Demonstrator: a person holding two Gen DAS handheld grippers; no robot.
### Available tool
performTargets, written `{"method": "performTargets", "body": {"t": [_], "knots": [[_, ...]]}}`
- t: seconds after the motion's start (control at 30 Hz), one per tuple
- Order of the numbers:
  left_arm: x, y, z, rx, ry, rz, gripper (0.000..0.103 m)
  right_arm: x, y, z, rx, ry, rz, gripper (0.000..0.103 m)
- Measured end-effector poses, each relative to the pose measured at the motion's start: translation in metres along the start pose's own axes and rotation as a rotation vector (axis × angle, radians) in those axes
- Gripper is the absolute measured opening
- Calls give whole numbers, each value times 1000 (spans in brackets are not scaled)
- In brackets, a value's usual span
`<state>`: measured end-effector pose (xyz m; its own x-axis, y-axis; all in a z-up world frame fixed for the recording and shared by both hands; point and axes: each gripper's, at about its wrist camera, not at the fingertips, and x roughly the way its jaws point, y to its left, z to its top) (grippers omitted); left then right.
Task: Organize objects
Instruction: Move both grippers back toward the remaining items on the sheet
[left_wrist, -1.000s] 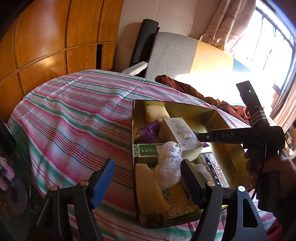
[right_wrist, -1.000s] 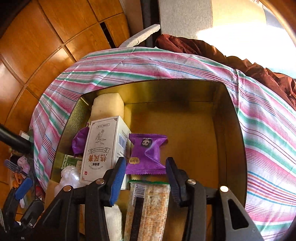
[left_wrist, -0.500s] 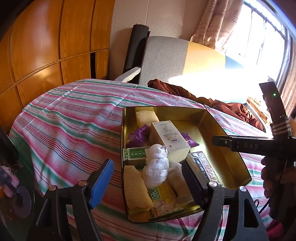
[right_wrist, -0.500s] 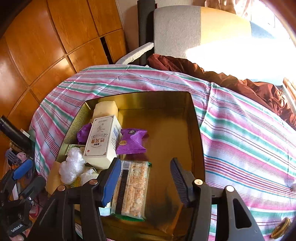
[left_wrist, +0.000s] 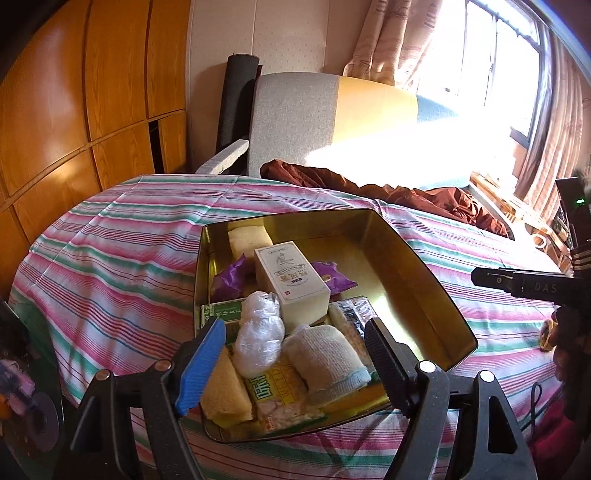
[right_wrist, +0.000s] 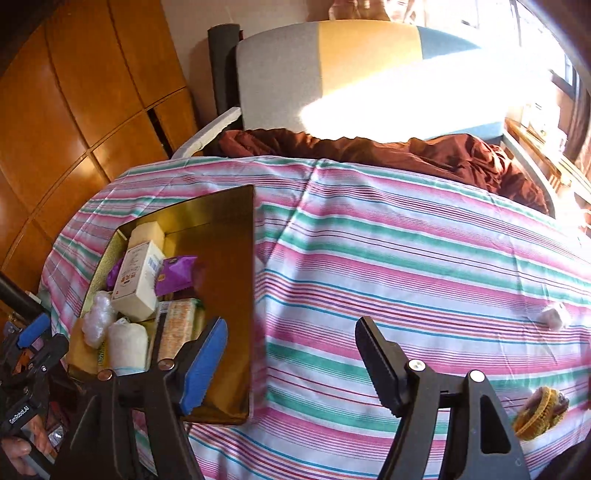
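Your right claw (right_wrist: 291, 363) has released the purple packet (right_wrist: 177, 273) into the gold tin (right_wrist: 236, 206); its empty jaws are opening over the striped table (right_wrist: 406, 258). Left claw (left_wrist: 295, 363) spread, empty. Fetch the remaining items.

Left gripper (left_wrist: 295, 358): angled downward, jaws apart and widening slightly, nothing gripped. Right gripper (right_wrist: 291, 354): angled downward, jaws opening, nothing between them. A hand (right_wrist: 22, 448), apparently the left, grasps its handle at frame edge.

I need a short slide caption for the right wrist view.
Right gripper, jaws opening and empty, above striped tablecloth beside gold tin of packed items.
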<state>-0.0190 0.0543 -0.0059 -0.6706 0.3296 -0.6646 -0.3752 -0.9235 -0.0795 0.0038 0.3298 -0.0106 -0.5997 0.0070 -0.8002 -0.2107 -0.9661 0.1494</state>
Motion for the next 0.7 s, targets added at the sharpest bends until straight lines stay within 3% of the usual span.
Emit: {"method": "performTargets", "body": {"t": [0.2,0.4,0.57,0.7], "knots": [[5,-33,7,77,2,-51,78,-40,-84,-3,149,-60,-120,75],[15,-78,13,158,17,-132,78,-80,-191,-24,436,-71,-256,79],[25,-117,13,225,38,-196,78,-87,-259,-48,631,-17,-304,81],[32,-144,14,271,54,-234,78,-65,-285,-69,727,95,-318,81]]}}
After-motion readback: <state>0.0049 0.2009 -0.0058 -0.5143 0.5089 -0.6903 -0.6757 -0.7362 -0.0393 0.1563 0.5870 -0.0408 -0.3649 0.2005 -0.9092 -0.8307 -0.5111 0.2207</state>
